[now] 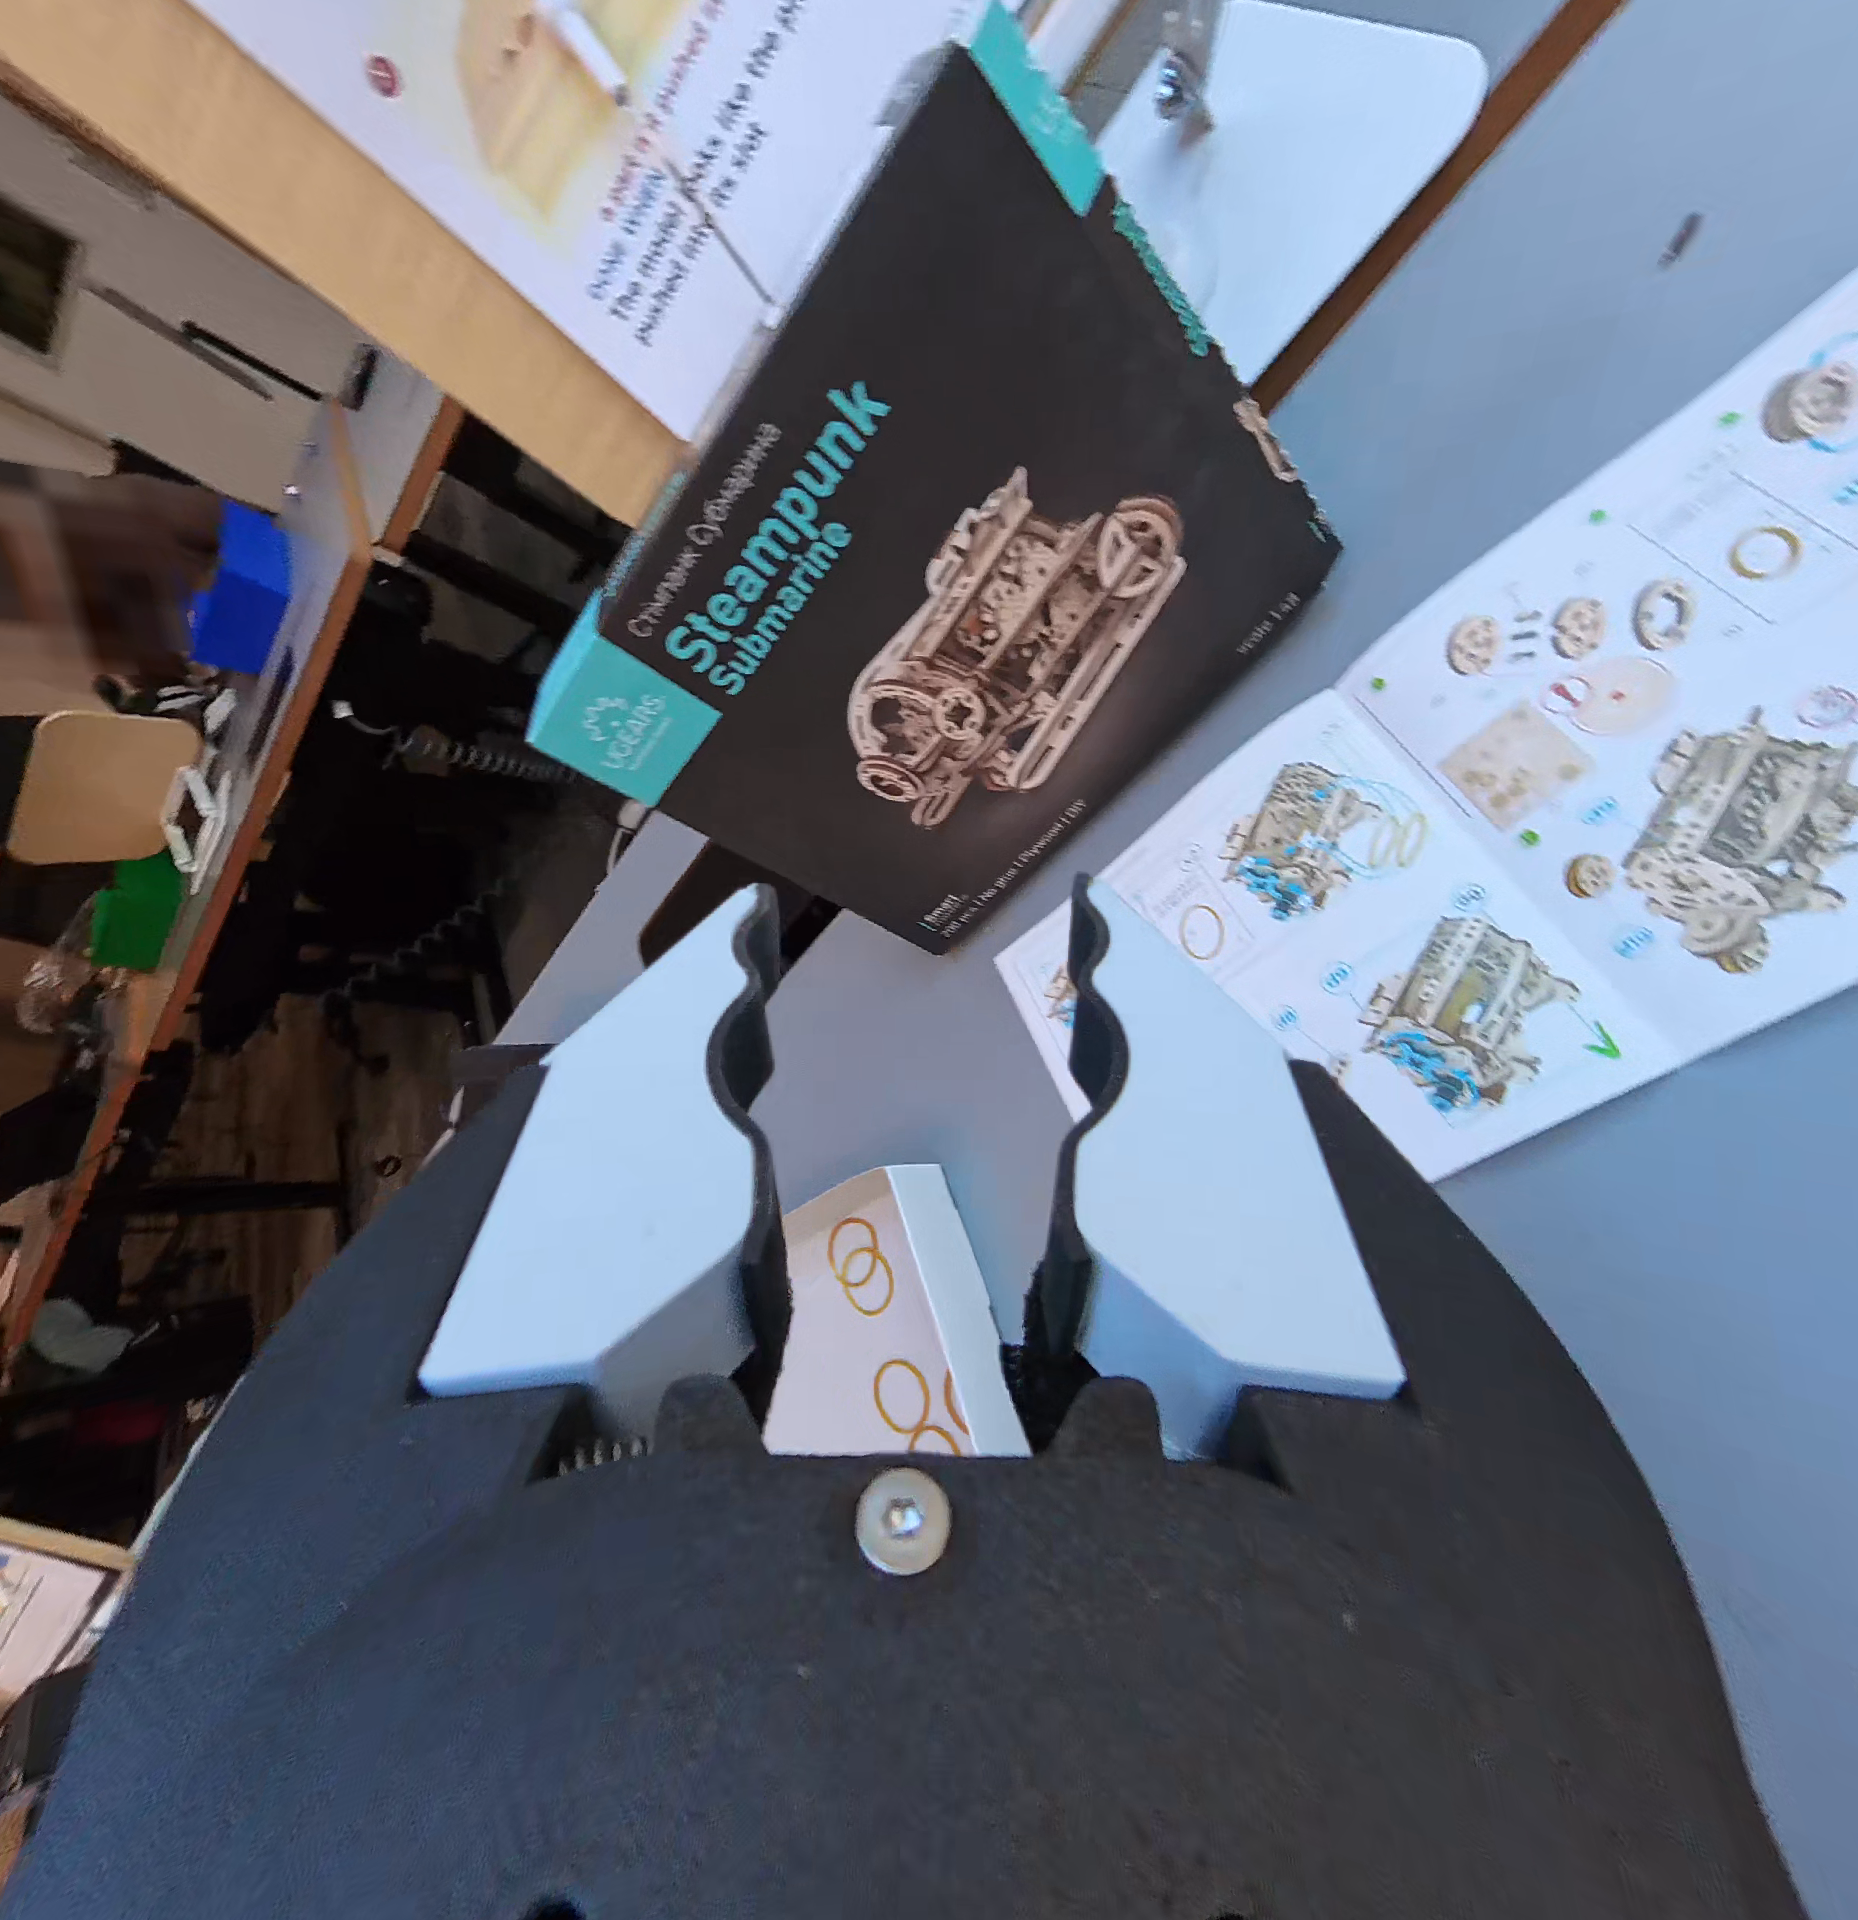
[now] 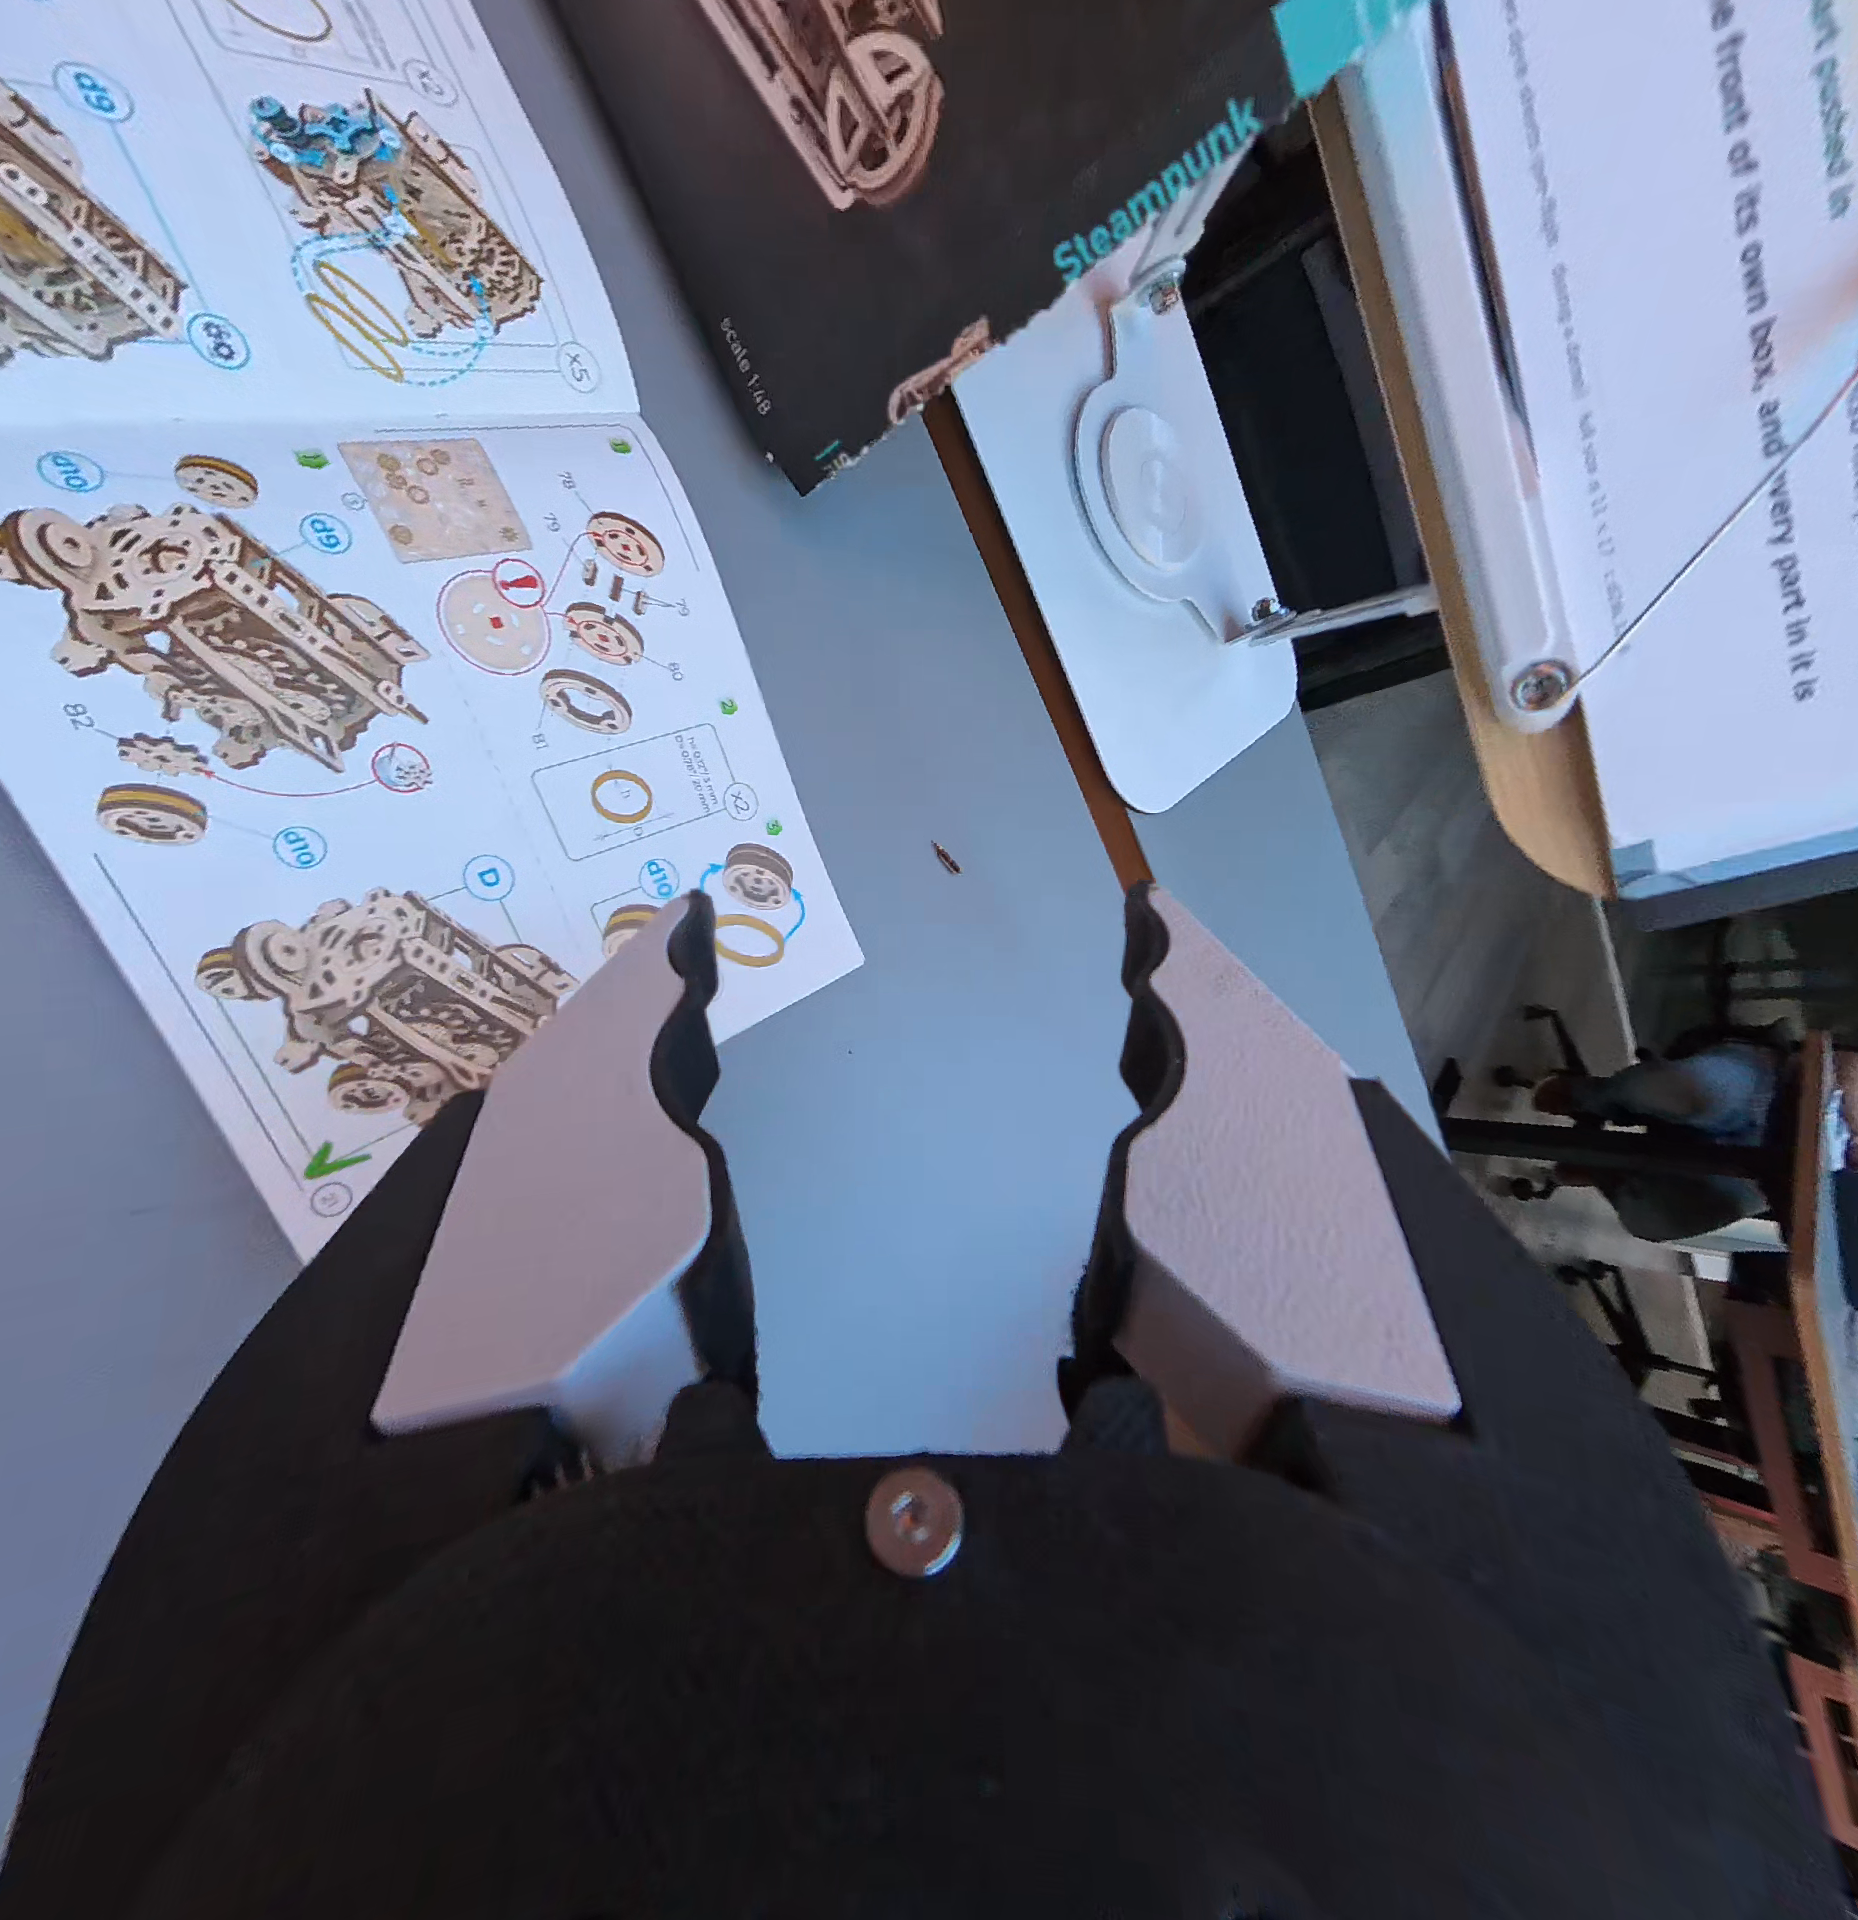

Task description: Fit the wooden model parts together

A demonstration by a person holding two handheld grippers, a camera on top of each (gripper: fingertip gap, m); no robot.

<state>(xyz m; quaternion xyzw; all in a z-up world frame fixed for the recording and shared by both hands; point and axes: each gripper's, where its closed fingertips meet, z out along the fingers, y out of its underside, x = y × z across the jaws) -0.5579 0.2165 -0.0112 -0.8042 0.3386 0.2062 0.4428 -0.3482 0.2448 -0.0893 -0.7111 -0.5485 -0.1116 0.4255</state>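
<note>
No loose wooden model part shows in either view. My left gripper is open and empty above the grey table. A small white tray with several yellow rubber bands lies below, between its fingers. The black model kit box stands just beyond the fingertips. My right gripper is open and empty over bare grey table. Its left fingertip overlaps the corner of the open instruction booklet. The booklet also shows in the left wrist view, and the box in the right wrist view.
A white stand base holds a tilted board with a printed sheet at the table's far edge; the sheet also shows in the left wrist view. A tiny dark splinter lies on the table. Cluttered room beyond. Some 25 cm of space lies between my two pairs of fingers.
</note>
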